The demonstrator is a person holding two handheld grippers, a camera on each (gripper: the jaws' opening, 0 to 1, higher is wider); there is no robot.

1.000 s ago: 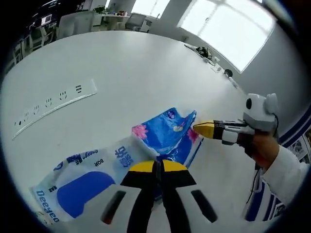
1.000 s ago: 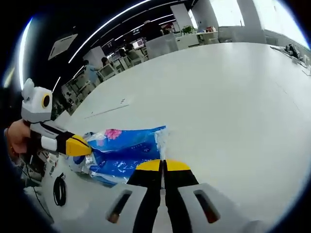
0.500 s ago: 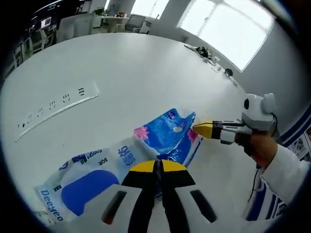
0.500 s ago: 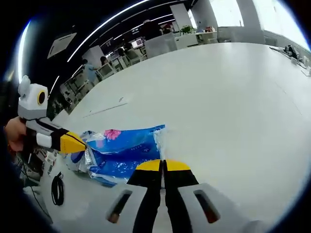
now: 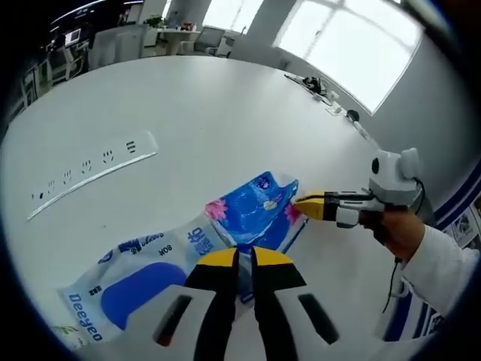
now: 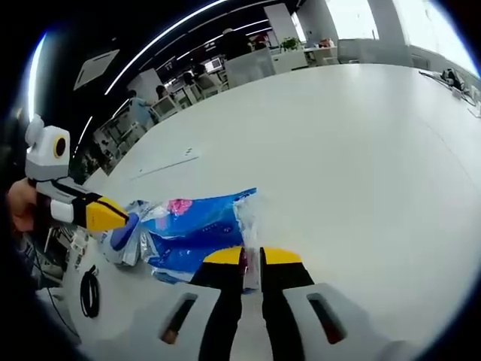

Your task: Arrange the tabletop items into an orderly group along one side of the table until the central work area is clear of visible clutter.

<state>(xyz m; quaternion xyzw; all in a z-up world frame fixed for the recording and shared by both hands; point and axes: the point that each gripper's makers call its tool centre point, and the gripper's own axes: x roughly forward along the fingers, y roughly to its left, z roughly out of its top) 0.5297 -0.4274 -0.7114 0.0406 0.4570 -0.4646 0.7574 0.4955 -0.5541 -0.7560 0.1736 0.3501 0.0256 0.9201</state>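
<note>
Tissue packs: two soft packs end to end on white bench [image 5: 225,113], near its edge, well short of inset socket strip [image 5: 90,169]. White-and-blue pack [image 5: 135,274], lettered "Deeyeo". Floral blue pack [image 5: 259,214] beside it. Left gripper [image 5: 243,259] pinching plastic, jaws a slit; right gripper [image 6: 251,257] likewise. Judged mid-carry; next, lowering both at bench edge, then releasing.

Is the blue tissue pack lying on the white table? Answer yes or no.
Yes, the left gripper view shows the blue tissue pack lying flat on the white table.
</note>
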